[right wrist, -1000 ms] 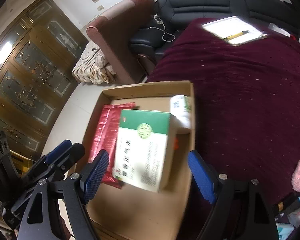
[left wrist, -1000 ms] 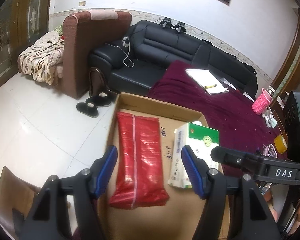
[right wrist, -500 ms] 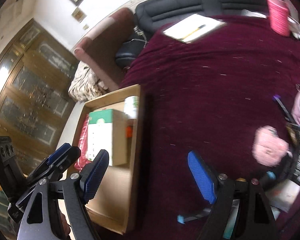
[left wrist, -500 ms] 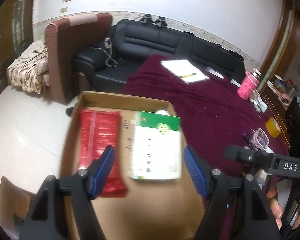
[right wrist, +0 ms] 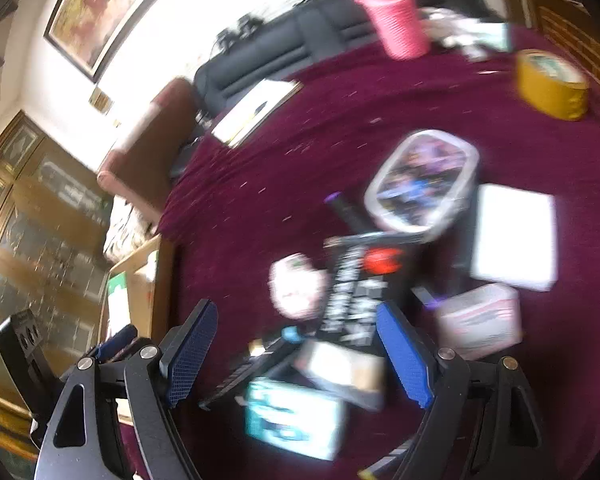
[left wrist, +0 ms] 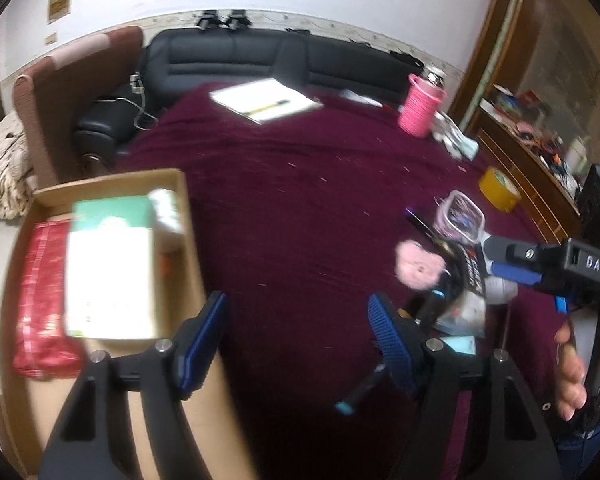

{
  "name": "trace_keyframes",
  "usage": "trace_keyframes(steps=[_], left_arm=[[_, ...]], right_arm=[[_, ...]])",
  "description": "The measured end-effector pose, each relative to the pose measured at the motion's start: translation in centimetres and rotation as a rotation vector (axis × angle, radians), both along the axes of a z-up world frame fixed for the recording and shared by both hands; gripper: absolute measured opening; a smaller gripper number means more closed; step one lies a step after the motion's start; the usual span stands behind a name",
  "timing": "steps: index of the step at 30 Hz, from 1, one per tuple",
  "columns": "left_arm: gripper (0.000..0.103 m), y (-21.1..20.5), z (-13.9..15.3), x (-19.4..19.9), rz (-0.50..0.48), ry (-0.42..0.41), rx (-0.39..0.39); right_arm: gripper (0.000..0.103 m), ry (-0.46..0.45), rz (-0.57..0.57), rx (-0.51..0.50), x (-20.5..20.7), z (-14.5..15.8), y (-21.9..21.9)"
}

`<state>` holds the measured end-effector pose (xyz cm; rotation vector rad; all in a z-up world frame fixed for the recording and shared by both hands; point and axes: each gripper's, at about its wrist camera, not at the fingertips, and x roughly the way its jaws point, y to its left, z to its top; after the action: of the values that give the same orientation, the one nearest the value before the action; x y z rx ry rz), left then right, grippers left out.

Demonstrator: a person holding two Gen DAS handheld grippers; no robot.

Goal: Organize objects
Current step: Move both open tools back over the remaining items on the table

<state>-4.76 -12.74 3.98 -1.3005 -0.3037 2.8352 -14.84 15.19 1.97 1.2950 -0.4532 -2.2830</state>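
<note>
Both grippers are swinging away from the cardboard box [left wrist: 186, 216] toward the clutter on the right of the maroon worktop [left wrist: 300, 200]. A second ago each camera was looking straight down into the box; now it is sitting at the left edge of both views. Inside it the red packet [left wrist: 40, 292], the green-and-white carton [left wrist: 108, 268] and a white bottle [left wrist: 166, 212] are lying side by side, blurred.

The left gripper [left wrist: 296, 332] is hanging over bare cloth just right of the box wall; its fingers [left wrist: 202, 344] have just been opening and are standing apart with nothing between them. The right gripper [right wrist: 296, 356] is hovering over the pile, fingers [right wrist: 404, 360] wide apart and clamping nothing.

Under and around it a black booklet [right wrist: 360, 292], a pink round pouch [right wrist: 296, 284], a teal box [right wrist: 292, 416] and a pale pink-striped box [right wrist: 480, 320] are crowding together, some overlapping. Beyond them are lying a clear lidded container [right wrist: 424, 180], a white flat box [right wrist: 514, 236], a yellow tape roll [right wrist: 552, 84] and a pink cup [right wrist: 396, 20]. A notepad with a pen [left wrist: 266, 100] is resting at the far side, before a black sofa [left wrist: 228, 56].
</note>
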Motion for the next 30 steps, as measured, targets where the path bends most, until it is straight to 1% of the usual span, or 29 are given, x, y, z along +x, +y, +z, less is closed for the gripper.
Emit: trace_keyframes(steps=[3,5,8,10,11,13,15,16,20,23,25,27,28,29,30], left_arm=[[0.071,2.6,-1.0,-0.9,-0.038,-0.017,0.01],[0.071,4.0,-1.6,-1.5,-0.058,-0.022,0.025],[0.071,6.1,-2.8,-2.9,-0.072,-0.054,0.04],[0.071,7.5,-3.2,-3.8,-0.091,-0.082,0.068],[0.071,8.4,-3.1,-4.3,-0.107,-0.09,0.075],[0.071,10.2,-2.7,-4.8,-0.137,-0.081,0.049],[0.073,12.5,-2.3,-5.4,-0.17,-0.067,0.005],[0.076,13.6,-2.2,-5.6,-0.186,-0.064,-0.015],[0.076,17.7,-3.2,-7.0,-0.235,-0.074,-0.145],[0.076,19.6,-4.5,-8.0,-0.25,-0.096,-0.244],[0.076,20.1,-5.1,-8.6,-0.272,-0.112,-0.241],[0.076,20.9,-5.7,-9.2,-0.298,-0.124,-0.266],[0.067,21.3,-6.2,-9.6,-0.309,-0.133,-0.282],[0.053,21.5,-6.8,-10.0,-0.321,-0.145,-0.291],[0.052,21.6,-7.3,-10.2,-0.325,-0.153,-0.287]], right_arm=[[0.086,0.044,-0.08,-0.011,-0.2,-0.1,3.3],[0.087,0.058,-0.149,-0.001,-0.6,-0.8,5.5],[0.086,0.034,-0.2,-0.013,-1.6,-1.8,8.0],[0.086,-0.003,-0.229,-0.062,-2.2,-2.3,9.2],[0.086,-0.023,-0.246,-0.103,-2.4,-2.6,10.0],[0.086,-0.029,-0.272,-0.149,-2.2,-2.5,10.9],[0.086,-0.02,-0.291,-0.16,-2.0,-2.2,11.2],[0.086,-0.014,-0.295,-0.165,-2.0,-2.0,11.4],[0.087,-0.013,-0.305,-0.183,-1.5,-1.9,12.1],[0.087,-0.022,-0.3,-0.199,-1.4,-2.0,12.1],[0.087,-0.019,-0.297,-0.194,-1.4,-2.0,12.1],[0.087,-0.014,-0.297,-0.189,-1.4,-2.0,12.0],[0.087,-0.012,-0.296,-0.185,-1.3,-2.0,12.0],[0.087,-0.01,-0.298,-0.177,-1.3,-2.1,12.0],[0.087,-0.009,-0.3,-0.171,-1.3,-2.1,12.0]])
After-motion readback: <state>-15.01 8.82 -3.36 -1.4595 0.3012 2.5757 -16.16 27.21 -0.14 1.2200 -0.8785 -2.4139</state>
